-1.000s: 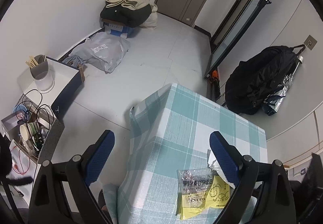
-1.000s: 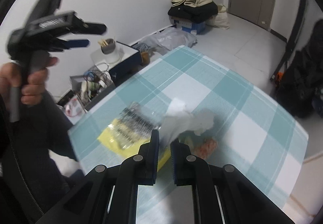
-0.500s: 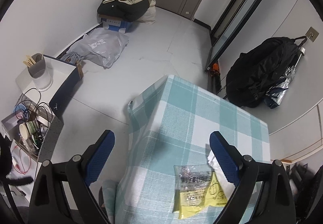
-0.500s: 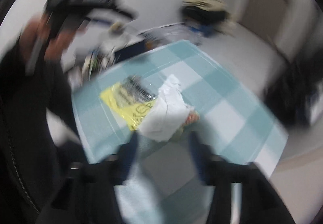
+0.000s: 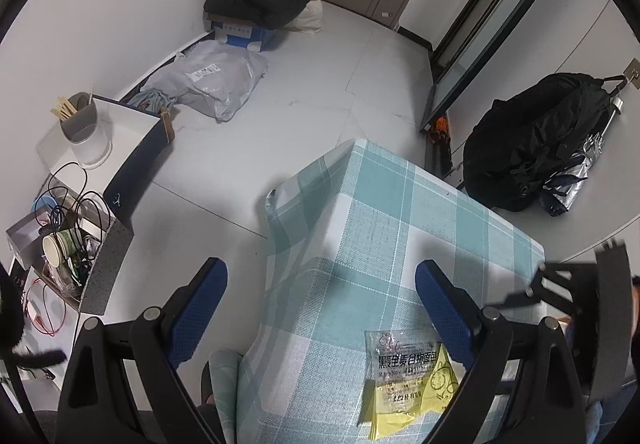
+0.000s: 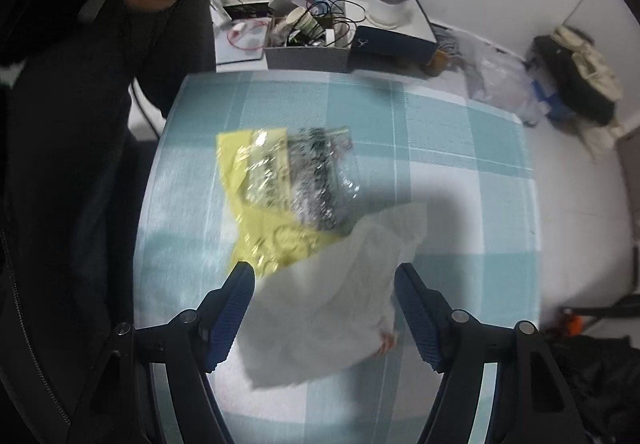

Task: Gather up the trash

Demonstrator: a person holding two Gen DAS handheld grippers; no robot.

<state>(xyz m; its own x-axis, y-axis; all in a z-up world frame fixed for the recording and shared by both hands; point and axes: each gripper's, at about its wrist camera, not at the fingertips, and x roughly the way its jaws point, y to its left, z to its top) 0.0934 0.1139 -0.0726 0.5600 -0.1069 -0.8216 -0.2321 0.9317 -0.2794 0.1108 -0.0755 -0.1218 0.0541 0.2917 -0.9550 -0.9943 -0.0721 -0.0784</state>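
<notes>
The right gripper (image 6: pixel 324 308) hung with its blue fingers spread wide on either side of a white tissue (image 6: pixel 340 284) lying on the checked bench (image 6: pixel 460 147), overlapping a yellow wrapper (image 6: pixel 280 199). The left gripper (image 5: pixel 320 308) gaped, holding nothing.

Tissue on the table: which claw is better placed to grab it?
Right. The right claw is open with the tissue between its fingers. The left claw is open above the table's edge, the wrapper nearer it.
</notes>
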